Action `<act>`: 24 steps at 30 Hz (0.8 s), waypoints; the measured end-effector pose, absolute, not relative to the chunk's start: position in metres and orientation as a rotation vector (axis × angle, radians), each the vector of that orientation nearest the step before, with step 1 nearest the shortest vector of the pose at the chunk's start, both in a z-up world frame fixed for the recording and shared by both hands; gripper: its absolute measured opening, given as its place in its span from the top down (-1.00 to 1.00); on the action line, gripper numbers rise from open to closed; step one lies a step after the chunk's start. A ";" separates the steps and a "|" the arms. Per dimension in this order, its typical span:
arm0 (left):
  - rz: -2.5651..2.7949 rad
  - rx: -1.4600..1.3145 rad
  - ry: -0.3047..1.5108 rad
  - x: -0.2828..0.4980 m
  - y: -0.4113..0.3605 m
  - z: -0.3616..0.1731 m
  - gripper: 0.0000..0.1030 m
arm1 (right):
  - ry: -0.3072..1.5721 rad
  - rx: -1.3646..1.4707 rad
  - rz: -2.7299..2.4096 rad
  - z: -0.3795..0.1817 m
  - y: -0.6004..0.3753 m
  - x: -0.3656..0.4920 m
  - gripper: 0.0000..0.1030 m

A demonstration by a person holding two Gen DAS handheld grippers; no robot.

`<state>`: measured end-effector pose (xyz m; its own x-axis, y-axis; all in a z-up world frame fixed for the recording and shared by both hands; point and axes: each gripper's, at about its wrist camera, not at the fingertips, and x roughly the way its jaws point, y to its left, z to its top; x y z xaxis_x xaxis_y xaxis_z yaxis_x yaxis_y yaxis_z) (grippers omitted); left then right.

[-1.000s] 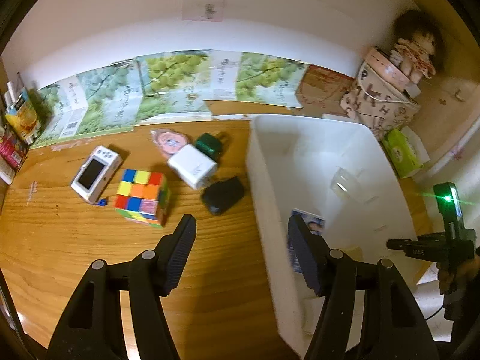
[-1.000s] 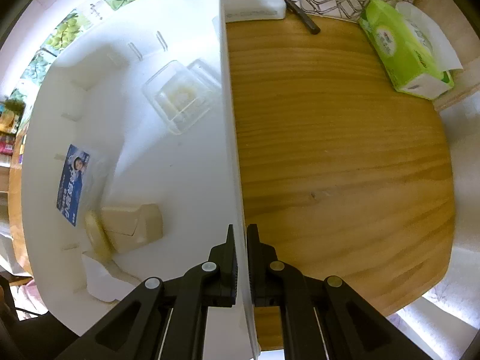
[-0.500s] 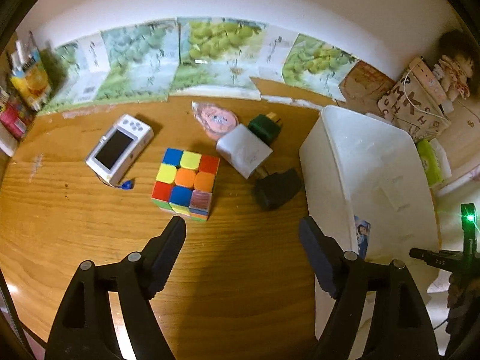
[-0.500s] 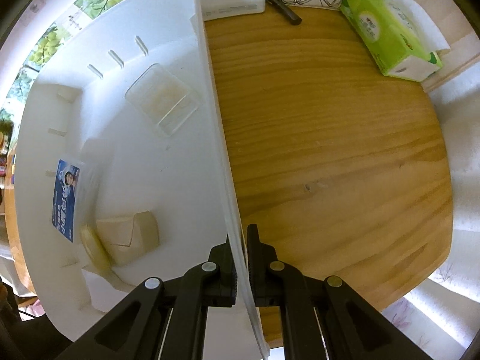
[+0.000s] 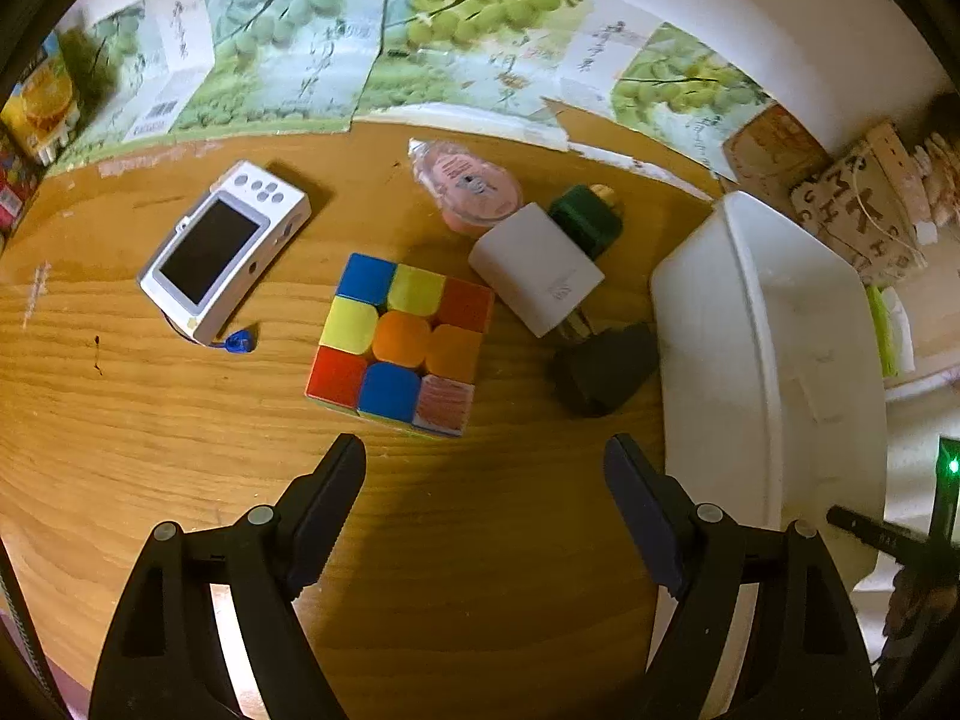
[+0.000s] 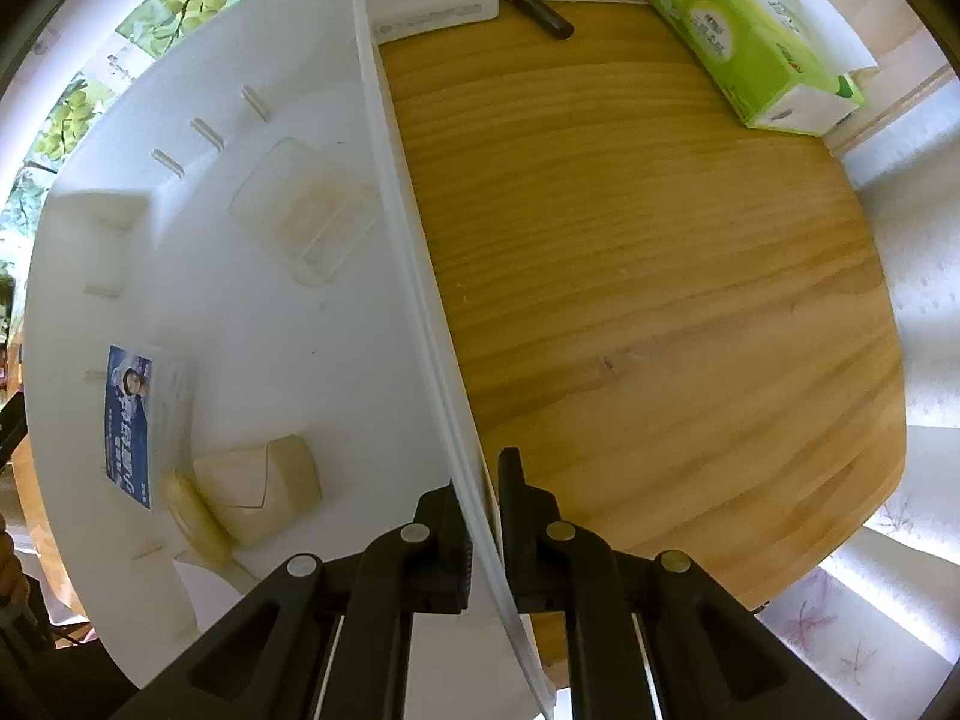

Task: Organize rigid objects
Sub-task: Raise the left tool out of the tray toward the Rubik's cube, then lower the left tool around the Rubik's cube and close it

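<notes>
My left gripper [image 5: 483, 468] is open and empty, hovering just in front of a colourful puzzle cube [image 5: 401, 343] on the wooden table. Around the cube lie a white handheld game console [image 5: 225, 249], a white charger [image 5: 536, 276], a black adapter [image 5: 603, 369], a green plug [image 5: 585, 217] and a pink round packet [image 5: 465, 183]. A white plastic bin [image 5: 774, 372] stands to the right. My right gripper [image 6: 483, 483] is shut on the bin's rim [image 6: 420, 276]. Inside the bin lie a clear plastic box [image 6: 306, 216], a blue card pack [image 6: 135, 420] and a beige box [image 6: 258, 489].
Green grape-print cartons [image 5: 384, 48] line the back wall. A patterned bag [image 5: 864, 204] stands behind the bin. Right of the bin lie a green tissue pack [image 6: 756, 36], a white box [image 6: 432, 0] and a black pen [image 6: 534, 6]. The table edge curves at the right.
My left gripper has swung left from the bin toward the cube and loose objects and moved closer to them. My right gripper keeps its hold on the rim; the bin has shifted slightly.
</notes>
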<state>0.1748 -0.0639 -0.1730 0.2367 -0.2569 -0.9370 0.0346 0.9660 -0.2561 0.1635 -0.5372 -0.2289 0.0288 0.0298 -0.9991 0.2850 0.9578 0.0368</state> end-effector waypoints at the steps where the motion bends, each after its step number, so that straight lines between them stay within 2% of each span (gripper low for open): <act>1: -0.196 -0.217 1.323 0.177 -0.062 -0.176 -0.63 | 1.536 0.255 -0.205 -0.229 -0.538 0.164 0.82; 24: -0.104 -0.282 1.338 0.203 -0.042 -0.201 -0.62 | 1.543 0.283 -0.300 -0.233 -0.532 0.162 0.77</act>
<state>0.2035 -0.0416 -0.2005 0.2316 -0.2351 -0.9440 -0.0864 0.9616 -0.2607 0.1619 -0.5319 -0.2327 0.0056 -0.0122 -0.9999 0.3638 0.9314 -0.0093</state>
